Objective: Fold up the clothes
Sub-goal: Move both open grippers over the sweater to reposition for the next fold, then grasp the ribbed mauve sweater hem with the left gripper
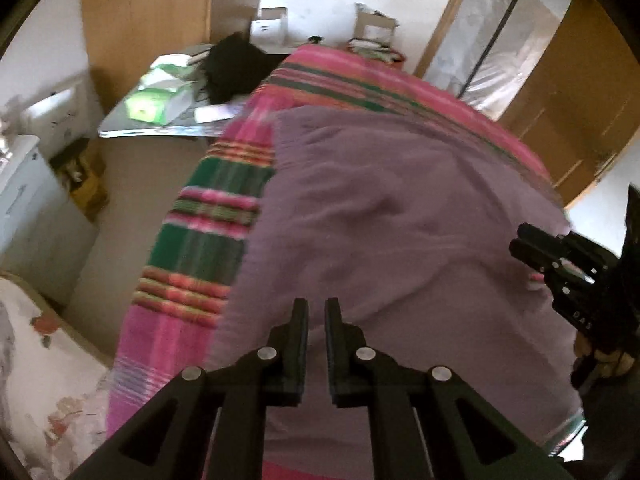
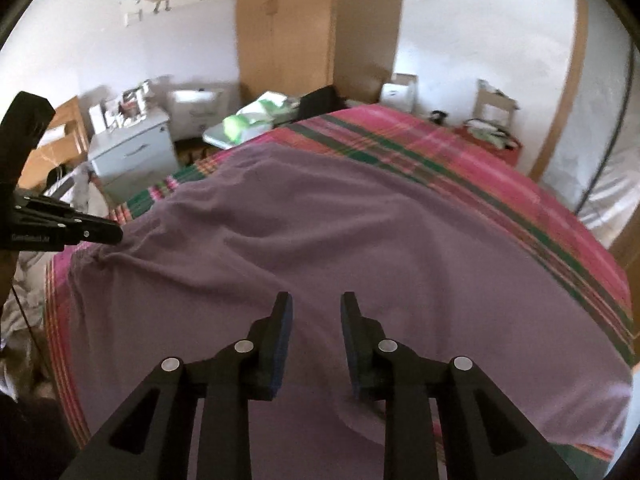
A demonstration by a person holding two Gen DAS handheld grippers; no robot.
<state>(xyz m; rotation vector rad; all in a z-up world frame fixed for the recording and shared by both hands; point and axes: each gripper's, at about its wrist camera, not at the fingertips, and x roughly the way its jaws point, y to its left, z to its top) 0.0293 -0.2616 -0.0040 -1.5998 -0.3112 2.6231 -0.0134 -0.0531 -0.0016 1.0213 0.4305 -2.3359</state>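
A purple garment (image 1: 400, 220) (image 2: 320, 220) lies spread flat, with soft wrinkles, on a pink and green plaid blanket (image 1: 200, 248) (image 2: 480, 152) covering a bed. My left gripper (image 1: 316, 304) hovers over the garment's near-left part, its jaws only narrowly apart with nothing seen between them. In the right wrist view the left gripper (image 2: 118, 232) has its tip at the garment's left edge, where the cloth puckers. My right gripper (image 2: 316, 298) is open over the garment's near part and holds nothing. From the left wrist view, the right gripper (image 1: 516, 242) sits at the garment's right edge.
Beyond the bed's far-left corner is a low table (image 1: 120, 128) with green and white packets (image 1: 156, 100) and a black item (image 1: 232, 68). A white drawer unit (image 2: 128, 152) stands to the left. Floral bedding (image 1: 40, 360) lies at the near left. A hand (image 1: 600, 356) holds the right gripper.
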